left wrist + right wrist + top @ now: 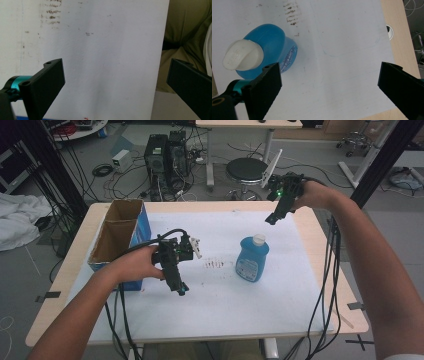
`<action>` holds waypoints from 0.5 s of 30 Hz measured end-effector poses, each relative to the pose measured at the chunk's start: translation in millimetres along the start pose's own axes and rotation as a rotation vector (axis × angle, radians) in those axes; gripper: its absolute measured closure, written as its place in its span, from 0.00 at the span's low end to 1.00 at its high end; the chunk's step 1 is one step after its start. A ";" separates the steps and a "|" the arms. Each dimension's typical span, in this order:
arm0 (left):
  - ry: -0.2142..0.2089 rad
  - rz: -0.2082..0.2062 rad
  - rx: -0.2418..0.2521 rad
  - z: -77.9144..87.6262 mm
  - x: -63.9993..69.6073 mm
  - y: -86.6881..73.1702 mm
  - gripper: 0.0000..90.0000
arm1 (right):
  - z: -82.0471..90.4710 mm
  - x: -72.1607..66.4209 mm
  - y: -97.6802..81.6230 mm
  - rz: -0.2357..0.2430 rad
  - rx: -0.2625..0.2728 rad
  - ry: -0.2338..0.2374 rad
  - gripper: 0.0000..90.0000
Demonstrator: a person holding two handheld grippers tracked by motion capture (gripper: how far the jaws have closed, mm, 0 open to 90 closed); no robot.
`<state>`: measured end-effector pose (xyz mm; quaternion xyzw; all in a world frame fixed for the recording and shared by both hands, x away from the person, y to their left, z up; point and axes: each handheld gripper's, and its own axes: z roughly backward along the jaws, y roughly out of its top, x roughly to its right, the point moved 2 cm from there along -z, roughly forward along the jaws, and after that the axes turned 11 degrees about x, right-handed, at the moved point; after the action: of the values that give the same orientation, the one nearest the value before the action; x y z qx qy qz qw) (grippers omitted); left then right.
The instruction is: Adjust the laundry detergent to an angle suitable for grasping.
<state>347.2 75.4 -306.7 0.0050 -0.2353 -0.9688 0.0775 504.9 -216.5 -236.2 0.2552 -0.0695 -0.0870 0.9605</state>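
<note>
A blue bottle (pixel 252 258) with a white cap stands upright on the white sheet (pixel 225 305), right of the middle. My left gripper (pixel 181 289) hangs over the sheet left of the bottle, pointing down, jaws open and empty. In the left gripper view, the left gripper (pixel 113 82) has bare white sheet (pixel 105 50) between its jaws. My right gripper (pixel 270 219) is raised above the far right of the sheet, beyond the bottle, open. In the right gripper view, the right gripper (pixel 329 85) looks down past the blue bottle (pixel 269 45), which lies behind its left jaw.
An open cardboard box (pixel 120 237) with blue sides stands at the table's left, close to my left hand. Reddish-brown smears (pixel 214 264) mark the sheet beside the bottle. Cables trail off the front edge. A stool (pixel 246 171) and computer towers (pixel 165 157) stand beyond the table.
</note>
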 end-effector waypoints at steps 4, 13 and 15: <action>0.003 0.004 0.003 -0.5 -0.8 0.4 0.02 | 0.3 0.8 -2.0 0.002 -0.001 0.002 0.05; 0.011 0.007 -0.010 -0.2 -0.7 -1.3 0.02 | 0.0 -0.3 -1.7 0.009 -0.004 0.006 0.05; 0.017 0.008 -0.004 0.7 0.7 -1.1 0.02 | -0.9 -1.0 -2.2 0.010 -0.011 0.009 0.05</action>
<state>346.3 76.6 -306.6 0.0121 -0.2325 -0.9689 0.0835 503.8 -217.7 -238.1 0.2497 -0.0659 -0.0813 0.9626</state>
